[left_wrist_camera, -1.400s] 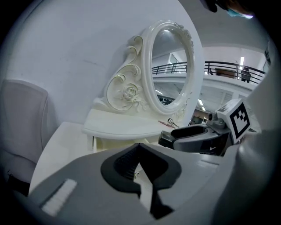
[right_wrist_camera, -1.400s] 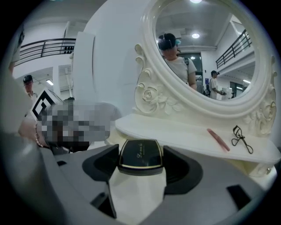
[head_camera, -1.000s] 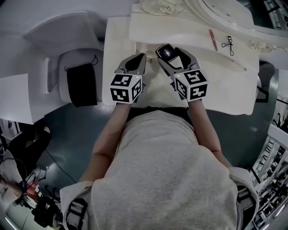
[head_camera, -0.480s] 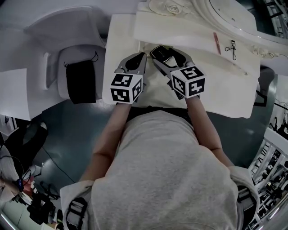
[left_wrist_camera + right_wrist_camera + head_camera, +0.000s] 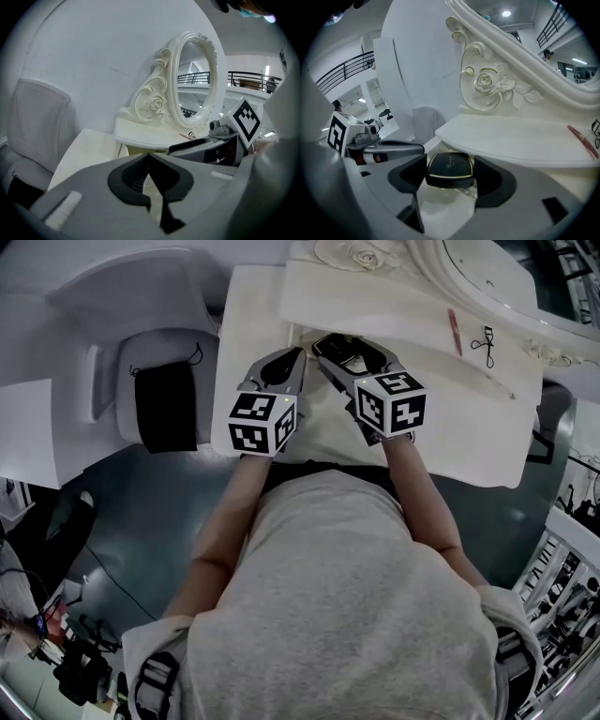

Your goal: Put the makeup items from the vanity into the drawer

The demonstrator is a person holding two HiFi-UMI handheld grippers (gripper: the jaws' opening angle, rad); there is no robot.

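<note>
Counts: 1 desk, 1 mirror, 1 chair, 2 grippers, 1 compact, 1 lash curler, 1 pencil.

Desk (image 5: 459, 437): cream, with a raised shelf (image 5: 394, 310) along its back edge.

Mirror (image 5: 194, 79): oval, in a carved frame, upright on the shelf. The rose carving at its base is clear only in the two gripper views.

Chair (image 5: 155, 348): white, off the desk's left edge, a black cloth item (image 5: 164, 409) on its seat. Only the head view shows that item.

Left gripper (image 5: 149, 161): jaws together, nothing between them. It hovers over the desk's left part, just beside the right gripper.

Right gripper (image 5: 349, 351): jaws clamped on the two sides of the black compact (image 5: 449, 166), held level above the desk's back-left area, just before the shelf's front edge. The right gripper view alone shows the gold rim and script on its lid. The left gripper view shows this gripper only side-on.

Lash curler (image 5: 485, 339): black, lying on the shelf toward its right end. It is whole in the head view and cut off at the frame edge in the right gripper view.

Pencil (image 5: 455, 331): red, on the shelf just left of the curler, not touching it.
</note>
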